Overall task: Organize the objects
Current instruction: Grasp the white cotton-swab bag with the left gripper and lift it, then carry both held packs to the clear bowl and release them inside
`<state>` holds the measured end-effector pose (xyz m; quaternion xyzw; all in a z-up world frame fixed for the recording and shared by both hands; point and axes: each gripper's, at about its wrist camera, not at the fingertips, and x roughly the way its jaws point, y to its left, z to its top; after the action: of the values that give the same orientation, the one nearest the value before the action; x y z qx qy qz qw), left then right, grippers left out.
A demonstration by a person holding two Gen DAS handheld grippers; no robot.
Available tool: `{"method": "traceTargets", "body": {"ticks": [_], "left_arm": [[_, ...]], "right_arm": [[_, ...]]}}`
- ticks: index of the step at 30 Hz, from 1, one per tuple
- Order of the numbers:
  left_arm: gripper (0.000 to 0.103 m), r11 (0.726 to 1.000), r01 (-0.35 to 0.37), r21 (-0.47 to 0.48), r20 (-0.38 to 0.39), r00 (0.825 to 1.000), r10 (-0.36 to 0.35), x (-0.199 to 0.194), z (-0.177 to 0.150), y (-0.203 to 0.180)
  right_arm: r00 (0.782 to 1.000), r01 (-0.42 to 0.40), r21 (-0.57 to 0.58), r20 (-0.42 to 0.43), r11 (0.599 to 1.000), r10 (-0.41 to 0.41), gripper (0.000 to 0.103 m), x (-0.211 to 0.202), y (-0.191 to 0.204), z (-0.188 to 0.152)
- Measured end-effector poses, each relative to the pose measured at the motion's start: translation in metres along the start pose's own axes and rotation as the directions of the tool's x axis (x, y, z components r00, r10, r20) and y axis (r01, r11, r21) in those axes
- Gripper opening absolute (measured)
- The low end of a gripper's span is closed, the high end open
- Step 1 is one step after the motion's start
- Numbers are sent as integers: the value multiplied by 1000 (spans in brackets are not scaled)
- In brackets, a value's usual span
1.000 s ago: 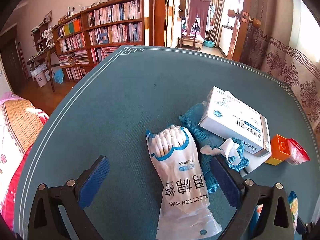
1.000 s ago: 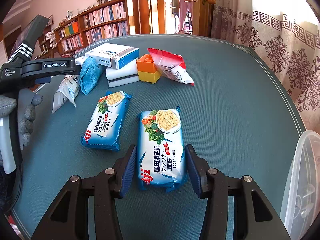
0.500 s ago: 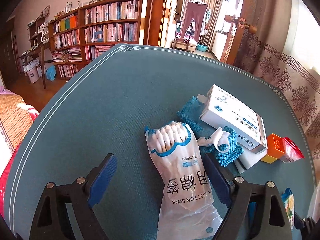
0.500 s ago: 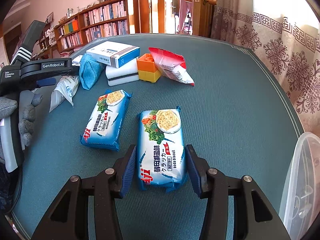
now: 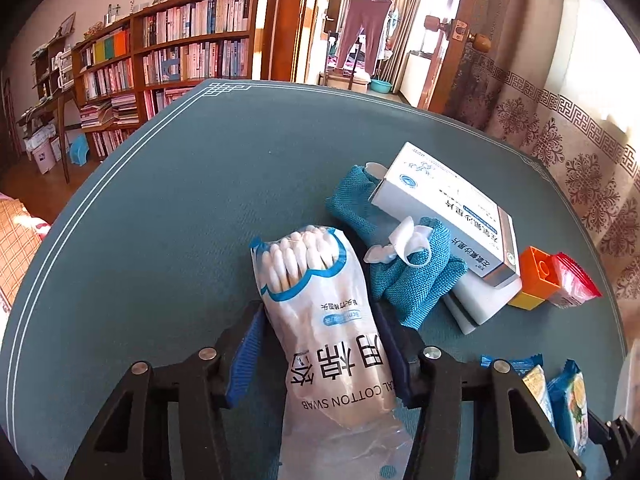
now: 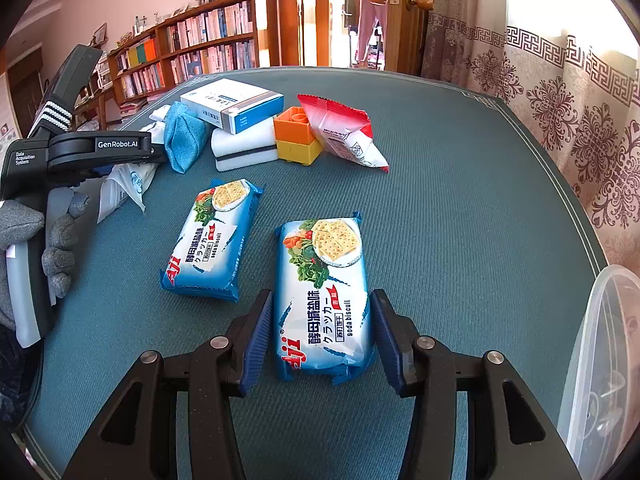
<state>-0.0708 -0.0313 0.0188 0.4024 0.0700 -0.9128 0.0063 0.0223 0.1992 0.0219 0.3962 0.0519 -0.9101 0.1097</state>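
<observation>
Your left gripper point(image 5: 320, 344) has just been closing on the bag of cotton swabs point(image 5: 326, 320), and its blue pads now press both sides of the bag, which lies on the teal table mat point(image 5: 180, 200) and reads "COTTON SWAB" under large Chinese characters. Your right gripper point(image 6: 322, 332) clasps the nearer soda biscuit pack point(image 6: 324, 288), printed "soda biscuit"; a second biscuit pack point(image 6: 212, 240) lies just to its left. Beyond sit a blue cloth point(image 5: 400, 272), a white medicine box point(image 5: 448, 216) with Chinese print, an orange and yellow block point(image 6: 296, 136) and a red snack packet point(image 6: 344, 132). The left gripper's body reads "GenRobot.AI". A clear plastic bin point(image 6: 600, 360) stands at the right edge. Behind are bookshelves point(image 5: 180, 52), a patterned curtain point(image 6: 560, 92) and an open doorway.
</observation>
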Motion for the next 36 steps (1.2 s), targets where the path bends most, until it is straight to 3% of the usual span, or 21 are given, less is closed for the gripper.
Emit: {"method": "traceTargets", "body": {"ticks": [4, 13, 18, 28, 36], "left_arm": [[48, 1000, 10, -3, 8, 1000, -10, -6, -3, 2], [48, 1000, -23, -7, 27, 999, 23, -29, -14, 6], [48, 999, -24, 27, 33, 999, 23, -46, -26, 3], [48, 997, 15, 77, 43, 999, -18, -74, -41, -11], [48, 986, 86, 146, 44, 995, -93, -86, -47, -44]], "right_arm": [[1000, 2, -2, 1, 1000, -2, 50, 0, 0, 0], [1000, 11, -8, -1, 1000, -11, 49, 0, -3, 1], [1000, 5, 18, 7, 1000, -5, 43, -1, -8, 1], [997, -41, 76, 70, 996, 36, 42, -22, -12, -10], [992, -7, 110, 128, 994, -7, 42, -55, -23, -17]]}}
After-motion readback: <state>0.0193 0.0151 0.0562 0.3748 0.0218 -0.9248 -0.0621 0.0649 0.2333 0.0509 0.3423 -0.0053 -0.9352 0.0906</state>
